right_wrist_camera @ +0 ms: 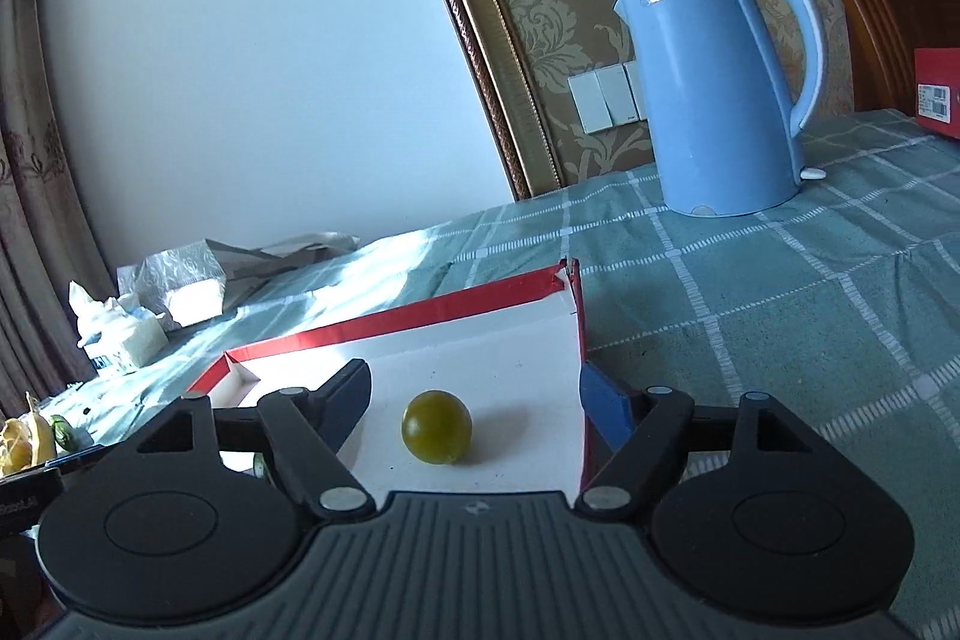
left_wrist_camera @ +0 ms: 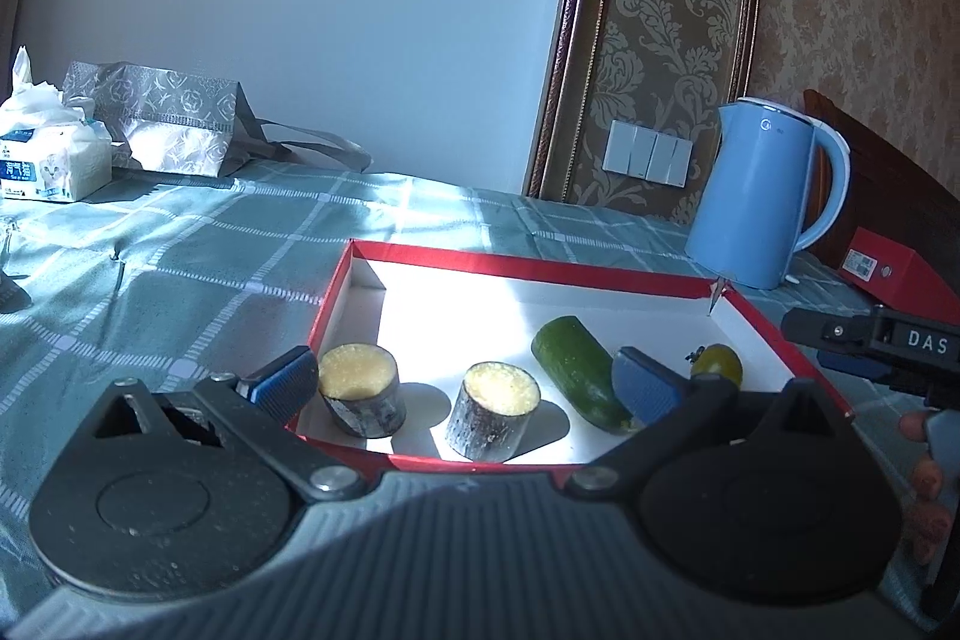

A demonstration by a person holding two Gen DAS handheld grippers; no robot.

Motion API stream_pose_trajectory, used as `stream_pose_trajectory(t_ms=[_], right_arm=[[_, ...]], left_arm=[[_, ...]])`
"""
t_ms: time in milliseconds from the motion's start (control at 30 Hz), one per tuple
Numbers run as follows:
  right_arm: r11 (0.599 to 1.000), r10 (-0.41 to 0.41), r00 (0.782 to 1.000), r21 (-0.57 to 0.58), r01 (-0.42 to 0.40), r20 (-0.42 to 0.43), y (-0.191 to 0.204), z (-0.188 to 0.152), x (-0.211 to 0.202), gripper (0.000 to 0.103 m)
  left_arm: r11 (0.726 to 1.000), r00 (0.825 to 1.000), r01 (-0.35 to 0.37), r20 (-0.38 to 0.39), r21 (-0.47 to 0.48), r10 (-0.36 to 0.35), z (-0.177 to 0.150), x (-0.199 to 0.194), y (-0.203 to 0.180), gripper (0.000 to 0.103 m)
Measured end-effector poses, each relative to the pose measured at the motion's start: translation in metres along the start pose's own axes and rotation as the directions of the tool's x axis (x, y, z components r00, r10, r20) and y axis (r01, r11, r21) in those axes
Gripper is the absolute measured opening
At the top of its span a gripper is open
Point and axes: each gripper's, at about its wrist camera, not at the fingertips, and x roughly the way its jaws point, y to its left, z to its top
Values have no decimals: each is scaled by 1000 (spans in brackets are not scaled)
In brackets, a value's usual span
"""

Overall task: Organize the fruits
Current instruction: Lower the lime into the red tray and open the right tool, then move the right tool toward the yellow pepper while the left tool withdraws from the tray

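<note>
Red-rimmed tray (right_wrist_camera: 456, 307): plum (right_wrist_camera: 436, 426) between tool tips (right_wrist_camera: 474, 400)

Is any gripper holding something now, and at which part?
Nothing is held. The right gripper is open, and the green fruit lies free in the red box. The left gripper is open too.

Box lid (left_wrist_camera: 528, 267) sits on the checked cloth (left_wrist_camera: 180, 268). Inside it, left to right in the left wrist view: two cut stem pieces (left_wrist_camera: 359, 388) (left_wrist_camera: 493, 411), cucumber (left_wrist_camera: 579, 373), small round fruit (right_wrist_camera: 437, 426) nearest the right wall. Kettle (left_wrist_camera: 759, 196) behind the lid's right corner. Tissue pack (left_wrist_camera: 54, 160) and bag (left_wrist_camera: 162, 118) far left, well apart.
</note>
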Motion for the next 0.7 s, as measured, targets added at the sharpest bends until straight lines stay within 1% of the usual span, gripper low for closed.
stream_pose_trajectory(t_ms=[33,100,200,267,367,400,433,567,633,700], right_arm=[[1000,7,1000,19,-7,15,-5,-3,-7,79],[996,18,1000,88,-19,18,-15,-5,-20,79],[991,-21,999,133,17,29,-25,-5,-37,80],[989,-29,999,145,25,20,-28,-9,-43,80],[974,32,997,228,-15,-70,-37,-22,-43,80],[971,17,995,239,8,-100,-37,-24,-41,80],[971,1,993,237,28,-120,-36,-24,-39,80],[982,-19,991,184,44,-136,-27,-26,-38,84],[986,-36,989,159,59,-143,-23,-27,-38,84],[990,-62,985,112,81,-160,-15,-27,-36,84]], left_arm=[[1000,1000,0,6,3,0,0,-1,-1,103],[1000,1000,-2,20,3,1,0,-3,-1,103],[1000,999,-1,43,1,1,-1,-9,0,103],[1000,999,14,30,-4,-14,-2,-11,1,103],[999,999,34,0,-20,-34,-4,-14,3,103],[999,999,31,-7,-28,-31,-5,-15,4,103],[999,999,29,-14,-35,-30,-6,-15,5,103],[996,998,54,-25,-67,-56,-10,-22,7,103],[996,997,63,-32,-66,-65,-12,-26,6,103],[996,996,75,-50,-44,-77,-14,-30,1,103]])
